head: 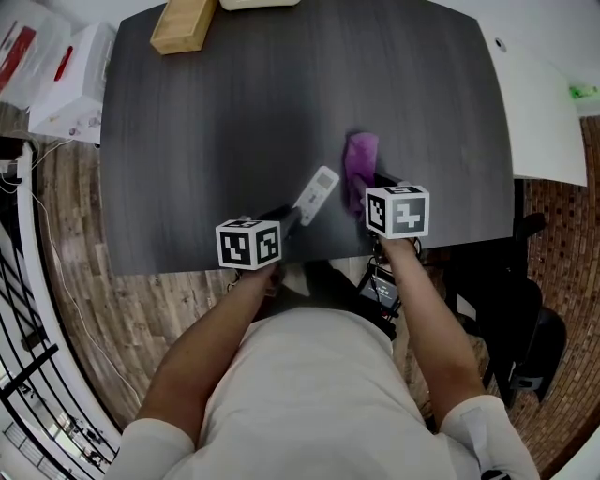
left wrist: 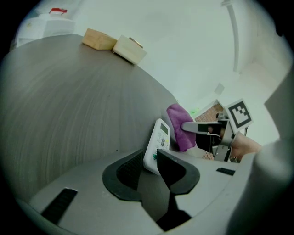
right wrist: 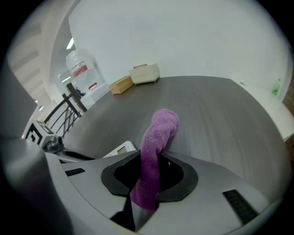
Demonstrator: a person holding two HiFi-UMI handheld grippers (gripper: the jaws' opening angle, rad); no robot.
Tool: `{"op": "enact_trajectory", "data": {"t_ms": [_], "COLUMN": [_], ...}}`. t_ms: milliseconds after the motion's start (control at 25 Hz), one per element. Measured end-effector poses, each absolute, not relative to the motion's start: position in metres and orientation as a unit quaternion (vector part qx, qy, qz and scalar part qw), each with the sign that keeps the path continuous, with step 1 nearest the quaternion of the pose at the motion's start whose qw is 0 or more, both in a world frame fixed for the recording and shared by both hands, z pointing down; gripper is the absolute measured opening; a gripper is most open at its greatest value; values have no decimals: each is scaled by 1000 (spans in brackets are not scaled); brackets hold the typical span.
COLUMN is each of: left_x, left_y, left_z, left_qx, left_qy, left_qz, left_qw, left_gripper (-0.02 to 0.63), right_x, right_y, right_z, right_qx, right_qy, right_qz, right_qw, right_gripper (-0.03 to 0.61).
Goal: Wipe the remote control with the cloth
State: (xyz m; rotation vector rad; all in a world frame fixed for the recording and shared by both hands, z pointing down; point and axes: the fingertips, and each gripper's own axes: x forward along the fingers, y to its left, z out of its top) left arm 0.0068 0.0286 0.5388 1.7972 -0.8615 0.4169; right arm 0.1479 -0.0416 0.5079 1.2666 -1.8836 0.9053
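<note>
A white remote control [head: 316,194] is held above the dark table [head: 234,112], tilted, its near end pinched in my left gripper [head: 291,217]. In the left gripper view the remote [left wrist: 157,145] stands between the two jaws, buttons facing right. My right gripper [head: 361,202] is shut on a purple cloth [head: 358,169], which sticks out forward just right of the remote. In the right gripper view the cloth [right wrist: 154,151] runs up through the jaws, and a corner of the remote [right wrist: 120,149] shows at the left. The cloth [left wrist: 180,126] hangs close beside the remote's far end.
A wooden block [head: 184,23] and a pale box [right wrist: 144,73] lie at the table's far edge. White boxes [head: 70,80] stand off the table at the left. A white table [head: 539,112] adjoins on the right. A dark chair [head: 511,300] stands near the right front.
</note>
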Motion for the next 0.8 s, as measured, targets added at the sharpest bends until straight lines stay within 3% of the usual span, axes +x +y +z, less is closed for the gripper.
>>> {"op": "enact_trajectory", "data": {"t_ms": [280, 600, 800], "left_x": [33, 76, 59], "left_y": [59, 87, 80], "left_z": [532, 522, 513], "left_qx": [787, 822, 850], "left_qy": [-282, -167, -163], "left_qz": [204, 206, 225], "left_qw": [510, 505, 448], "left_gripper": [98, 98, 100], "right_x": [102, 43, 36], "right_y": [-4, -25, -27], "right_z": [521, 521, 510], "right_qx": [443, 318, 314], "right_qy": [-734, -811, -826], "right_qz": [407, 318, 290], "right_qw": [313, 374, 366], "right_gripper": [96, 97, 96]}}
